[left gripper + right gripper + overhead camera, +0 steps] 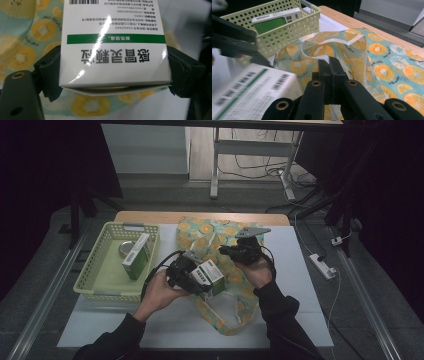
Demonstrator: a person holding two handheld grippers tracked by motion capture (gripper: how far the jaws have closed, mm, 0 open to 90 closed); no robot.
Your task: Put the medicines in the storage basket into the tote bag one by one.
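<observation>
My left gripper (206,279) is shut on a white medicine box with a green stripe (208,273), its black jaws pressing both sides of the box (112,50). The box hangs just above a light-blue cloth bag printed with orange and kiwi slices (200,232) that lies on the table. My right gripper (227,251) rests on that bag; its jaws (329,62) stand together, pinching the white-hemmed rim of the bag's mouth (352,41). The held box (249,92) shows blurred at the lower left of the right gripper view.
A pale green perforated basket (92,252) stands at the table's left. It holds a second green-and-white box (136,256) and a round tin (127,249). The white tabletop (300,285) lies bare to the right of the bag. A power strip (322,266) lies on the floor at right.
</observation>
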